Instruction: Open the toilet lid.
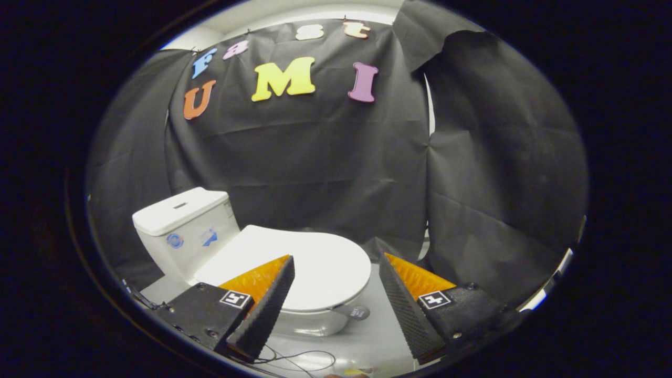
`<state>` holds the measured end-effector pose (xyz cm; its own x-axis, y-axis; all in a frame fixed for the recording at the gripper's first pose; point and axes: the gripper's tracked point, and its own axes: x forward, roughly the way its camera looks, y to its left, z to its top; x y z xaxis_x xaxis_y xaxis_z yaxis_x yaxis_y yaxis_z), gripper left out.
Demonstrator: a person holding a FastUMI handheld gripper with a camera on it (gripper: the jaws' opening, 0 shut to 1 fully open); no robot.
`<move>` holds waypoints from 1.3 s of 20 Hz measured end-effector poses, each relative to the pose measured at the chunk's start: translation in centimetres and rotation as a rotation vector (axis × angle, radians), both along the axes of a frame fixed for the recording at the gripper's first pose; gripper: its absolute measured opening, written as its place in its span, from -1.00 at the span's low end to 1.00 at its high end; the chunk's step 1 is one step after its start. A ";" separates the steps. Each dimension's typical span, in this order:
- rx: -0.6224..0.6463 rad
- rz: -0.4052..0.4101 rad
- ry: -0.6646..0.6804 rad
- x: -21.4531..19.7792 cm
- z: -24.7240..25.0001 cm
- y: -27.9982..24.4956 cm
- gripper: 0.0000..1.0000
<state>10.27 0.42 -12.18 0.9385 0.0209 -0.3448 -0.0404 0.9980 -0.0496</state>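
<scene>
The gripper (336,273) is hovering with jaws spread wide and holding nothing, lining up on the closed toilet lid (304,268) lying flat just ahead between them, likely aiming for the small grey tab (353,312) at its front rim.

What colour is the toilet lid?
White, plain and unpatterned: the toilet lid lies closed between and just beyond the open gripper in the gripper view.

Tool (336,262): two wedge-shaped fingers (268,307), black ribbed rubber on the inner faces, orange textured panels on the outer faces. Each sits on a black block bearing a small white square marker and dark screws. Fingers set wide apart. Thin black cable (302,359) loops beneath.
</scene>
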 end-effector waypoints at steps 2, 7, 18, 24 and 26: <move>0.018 0.002 0.043 0.9 -0.7 -1.0 1.00; 0.163 0.023 0.260 2.4 -6.0 -1.3 1.00; 0.454 -0.091 0.569 3.3 -15.0 -4.9 0.92; 0.623 -0.118 0.605 3.4 -18.0 -5.1 0.87; 0.665 -0.118 0.612 3.9 -18.3 -5.3 0.82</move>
<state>14.16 -4.87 -30.47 0.6044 0.3087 -0.7345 0.2343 0.8122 0.5342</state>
